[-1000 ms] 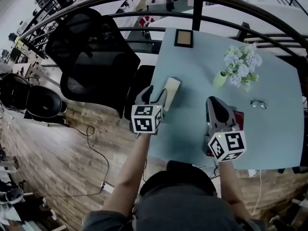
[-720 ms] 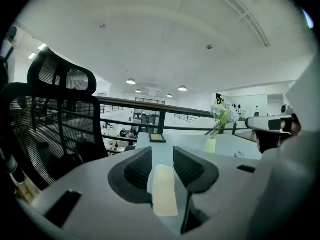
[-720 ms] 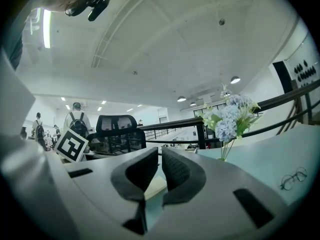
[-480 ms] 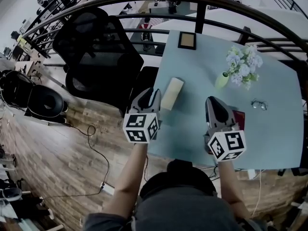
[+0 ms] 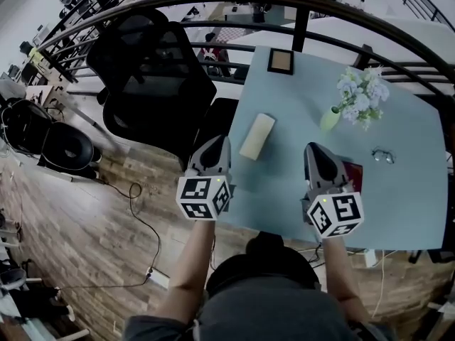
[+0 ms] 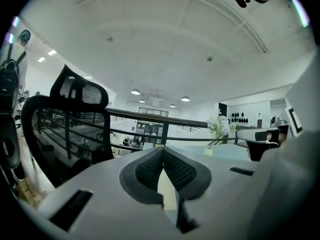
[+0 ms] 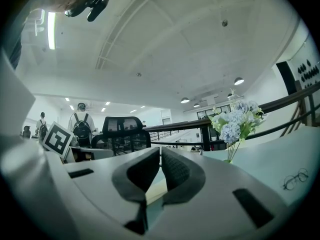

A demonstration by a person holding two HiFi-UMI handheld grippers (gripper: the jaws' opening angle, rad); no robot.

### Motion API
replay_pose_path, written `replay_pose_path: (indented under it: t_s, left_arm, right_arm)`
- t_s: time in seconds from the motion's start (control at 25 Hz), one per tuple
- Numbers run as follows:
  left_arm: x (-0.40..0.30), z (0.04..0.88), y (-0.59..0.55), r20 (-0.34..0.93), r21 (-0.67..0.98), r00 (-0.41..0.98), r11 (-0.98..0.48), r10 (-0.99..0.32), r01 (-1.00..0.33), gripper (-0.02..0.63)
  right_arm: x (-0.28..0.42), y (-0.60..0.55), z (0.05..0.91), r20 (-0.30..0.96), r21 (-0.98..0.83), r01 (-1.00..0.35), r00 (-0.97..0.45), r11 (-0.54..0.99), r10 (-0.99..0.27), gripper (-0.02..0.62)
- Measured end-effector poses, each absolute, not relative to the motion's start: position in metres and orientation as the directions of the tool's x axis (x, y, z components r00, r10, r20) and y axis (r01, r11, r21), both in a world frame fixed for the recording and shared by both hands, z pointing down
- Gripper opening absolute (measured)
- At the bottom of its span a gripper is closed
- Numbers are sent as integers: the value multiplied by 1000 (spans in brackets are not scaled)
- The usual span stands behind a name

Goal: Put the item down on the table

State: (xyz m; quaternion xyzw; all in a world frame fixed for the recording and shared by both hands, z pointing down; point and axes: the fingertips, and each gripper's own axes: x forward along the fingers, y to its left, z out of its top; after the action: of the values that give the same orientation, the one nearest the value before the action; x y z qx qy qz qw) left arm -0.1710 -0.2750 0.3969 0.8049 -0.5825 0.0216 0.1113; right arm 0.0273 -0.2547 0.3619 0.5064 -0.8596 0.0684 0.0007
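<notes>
A cream rectangular block lies flat on the pale blue table, near its left edge. My left gripper hangs just off that edge, near and left of the block and apart from it. Its jaws have just been closing and now meet at the tips with nothing between them. My right gripper hovers over the table's near middle, shut and empty.
A vase of pale flowers stands at the back right, with a small picture frame at the far edge. Glasses lie to the right, and a red object beside my right gripper. A black mesh chair stands left of the table.
My left gripper drew back from the cream block toward the near left and shut its jaws. The block stays on the table. The right gripper has not moved.
</notes>
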Motion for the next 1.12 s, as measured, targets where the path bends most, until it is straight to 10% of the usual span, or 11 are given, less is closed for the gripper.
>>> replay_pose_path:
  t_s: [1.12]
  left_arm:
    - [-189, 395, -254, 126, 173, 308, -285, -943, -943, 6]
  right_arm:
    - [15, -248, 369, 77, -107, -864, -501, 492, -862, -2]
